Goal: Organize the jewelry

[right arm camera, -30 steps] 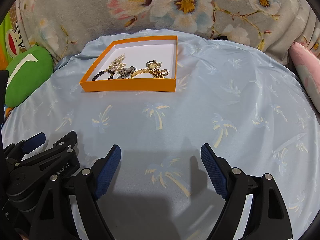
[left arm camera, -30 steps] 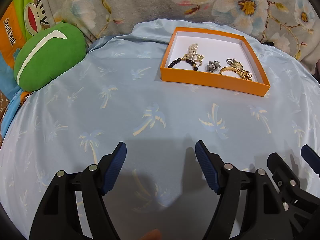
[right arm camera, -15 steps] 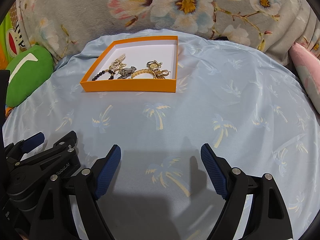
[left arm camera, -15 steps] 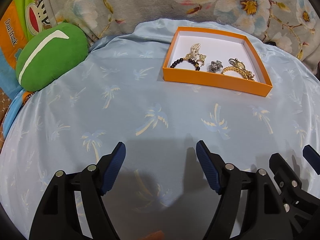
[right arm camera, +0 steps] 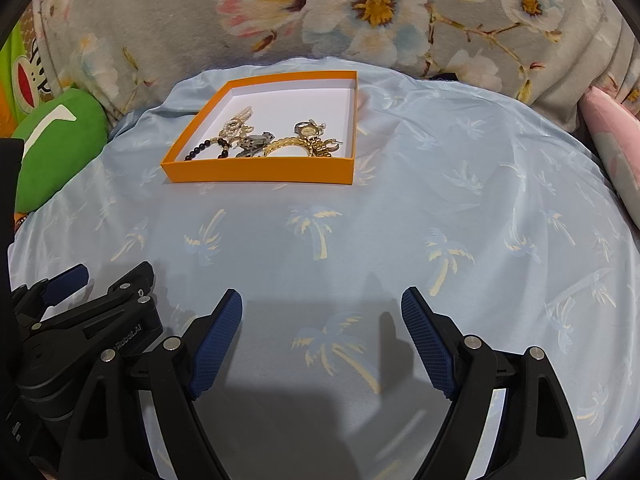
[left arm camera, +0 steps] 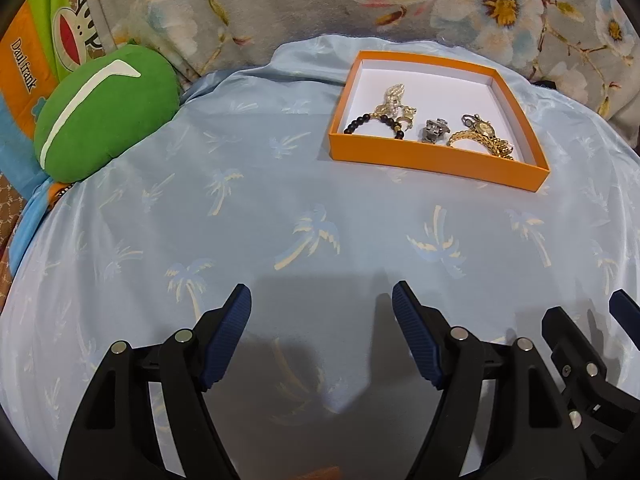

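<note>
Jewelry lies bunched along the near wall of the orange box on the blue cloth (all pieces apparently boxed), left gripper and right gripper hovering near, jaws apart, empty; judged final step, next calls only for withdrawal.

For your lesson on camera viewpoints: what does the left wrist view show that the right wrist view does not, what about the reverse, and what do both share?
Only the left wrist view shows the orange printed panel at the far left. Only the right wrist view shows the pink cushion. Both show the orange box holding a beaded bracelet and gold watch, the green cushion, and both the left gripper and right gripper open and empty.
</note>
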`<state>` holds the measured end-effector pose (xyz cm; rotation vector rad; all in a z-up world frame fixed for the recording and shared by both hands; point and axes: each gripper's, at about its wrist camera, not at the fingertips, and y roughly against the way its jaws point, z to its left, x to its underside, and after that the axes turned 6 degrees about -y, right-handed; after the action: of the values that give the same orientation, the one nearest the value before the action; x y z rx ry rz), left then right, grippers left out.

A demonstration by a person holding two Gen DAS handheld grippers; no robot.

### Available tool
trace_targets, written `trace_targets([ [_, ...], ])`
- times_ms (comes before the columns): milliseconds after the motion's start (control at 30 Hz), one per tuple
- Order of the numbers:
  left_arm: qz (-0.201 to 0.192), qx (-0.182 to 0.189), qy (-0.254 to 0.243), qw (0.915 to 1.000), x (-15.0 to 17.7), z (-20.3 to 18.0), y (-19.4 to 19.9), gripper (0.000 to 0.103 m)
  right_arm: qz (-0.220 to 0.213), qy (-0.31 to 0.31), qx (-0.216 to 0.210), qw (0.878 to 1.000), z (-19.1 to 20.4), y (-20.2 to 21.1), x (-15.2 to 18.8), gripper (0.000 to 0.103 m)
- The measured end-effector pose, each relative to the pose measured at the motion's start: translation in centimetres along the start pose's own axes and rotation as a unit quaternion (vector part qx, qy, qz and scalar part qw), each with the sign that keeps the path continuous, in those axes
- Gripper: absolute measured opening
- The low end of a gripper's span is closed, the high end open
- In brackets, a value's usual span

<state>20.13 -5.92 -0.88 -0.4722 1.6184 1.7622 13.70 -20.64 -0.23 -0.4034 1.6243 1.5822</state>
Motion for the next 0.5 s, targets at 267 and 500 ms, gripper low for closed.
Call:
trace_targets([
  [267,-0.005,-0.013,0.000,0.9999,0.03,-0.02,0.23,0.072,0.000,0.001,0.000,1.000,0.06,-0.02,0.01,0.081],
  [500,-0.005,-0.014,0.000,0.9999,0.05,0.00,0.24,0.072,0.000,0.001,0.000,1.000,0.06,-0.02,0.02,0.081],
])
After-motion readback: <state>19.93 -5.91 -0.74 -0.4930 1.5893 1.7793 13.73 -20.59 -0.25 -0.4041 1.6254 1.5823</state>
